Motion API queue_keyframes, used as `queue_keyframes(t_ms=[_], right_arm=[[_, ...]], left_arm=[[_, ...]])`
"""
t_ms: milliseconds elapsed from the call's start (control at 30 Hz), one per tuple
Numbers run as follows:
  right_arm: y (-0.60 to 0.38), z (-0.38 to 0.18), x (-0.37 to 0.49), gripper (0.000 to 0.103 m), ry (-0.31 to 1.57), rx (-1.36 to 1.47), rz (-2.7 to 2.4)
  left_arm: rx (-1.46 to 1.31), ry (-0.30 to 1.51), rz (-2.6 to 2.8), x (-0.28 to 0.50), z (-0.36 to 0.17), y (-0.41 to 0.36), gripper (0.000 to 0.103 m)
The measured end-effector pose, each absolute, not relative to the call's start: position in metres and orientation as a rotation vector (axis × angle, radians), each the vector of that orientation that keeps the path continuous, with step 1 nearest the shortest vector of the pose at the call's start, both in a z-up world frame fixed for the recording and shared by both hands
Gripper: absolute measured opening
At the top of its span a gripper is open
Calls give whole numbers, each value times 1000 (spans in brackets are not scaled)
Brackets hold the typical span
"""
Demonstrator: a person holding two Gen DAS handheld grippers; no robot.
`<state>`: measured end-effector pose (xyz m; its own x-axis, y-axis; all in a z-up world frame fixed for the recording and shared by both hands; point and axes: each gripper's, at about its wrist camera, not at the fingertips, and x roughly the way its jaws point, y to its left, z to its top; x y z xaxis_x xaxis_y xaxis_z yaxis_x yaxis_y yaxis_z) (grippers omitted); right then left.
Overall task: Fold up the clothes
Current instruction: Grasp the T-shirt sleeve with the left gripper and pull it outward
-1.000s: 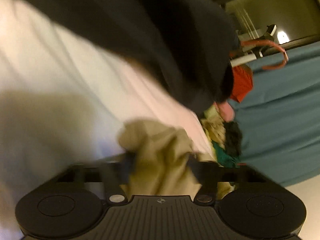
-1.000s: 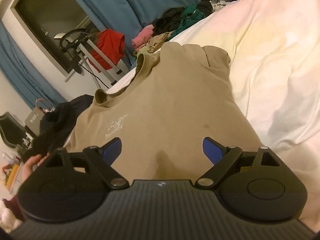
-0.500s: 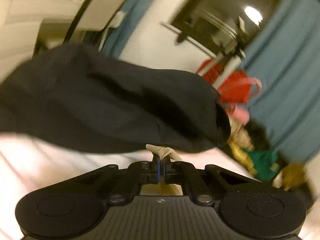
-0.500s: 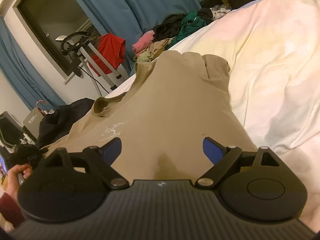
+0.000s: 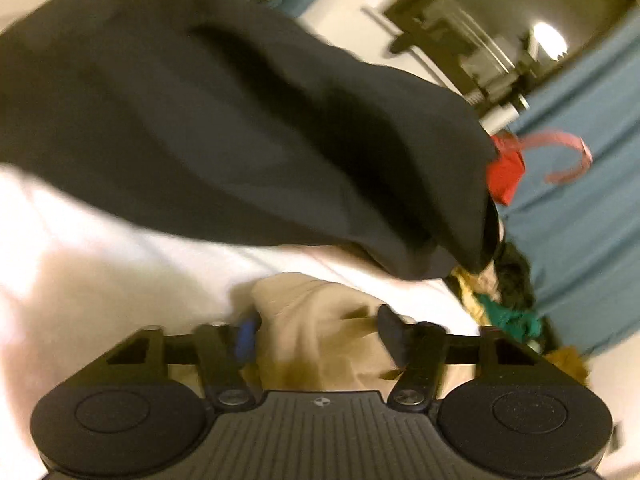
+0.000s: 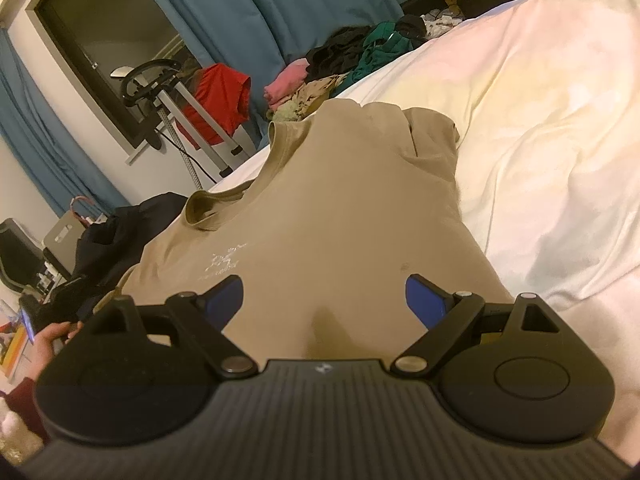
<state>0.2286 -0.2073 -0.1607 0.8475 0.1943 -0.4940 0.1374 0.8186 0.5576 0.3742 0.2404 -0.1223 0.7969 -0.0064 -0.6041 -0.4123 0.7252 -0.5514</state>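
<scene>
1. Tan shirt (image 6: 340, 216) lies spread on bed (image 6: 540, 140), collar toward 11 o'clock; unfolded, folding all ahead.
2. Left gripper (image 5: 316, 320) fingers opening around blurred shirt cloth, seemingly unclamped.
3. Right gripper (image 6: 324, 296) fingers wide apart, empty, above hem.

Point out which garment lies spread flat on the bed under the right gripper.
The tan t-shirt, laid out flat on the white bedding. The red, pink, green and black clothes sit bunched at the far edge, beyond the right gripper.
</scene>
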Motion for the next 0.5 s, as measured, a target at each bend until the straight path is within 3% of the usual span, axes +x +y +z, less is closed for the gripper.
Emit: queue_keyframes(t_ms=[33, 67, 267, 433, 500], right_arm=[[-208, -161, 229, 90, 567, 623, 31], [-209, -161, 229, 90, 567, 626, 29], [-210, -160, 229, 90, 561, 643, 27], [-215, -158, 226, 90, 549, 656, 21], [-217, -158, 225, 90, 548, 664, 20]], left_arm=[[-648, 617, 236, 379, -117, 230, 6], [-563, 608, 231, 383, -113, 219, 2], [80, 445, 80, 367, -76, 107, 2], [416, 461, -231, 340, -93, 4, 3], [481, 508, -303, 327, -114, -19, 14]])
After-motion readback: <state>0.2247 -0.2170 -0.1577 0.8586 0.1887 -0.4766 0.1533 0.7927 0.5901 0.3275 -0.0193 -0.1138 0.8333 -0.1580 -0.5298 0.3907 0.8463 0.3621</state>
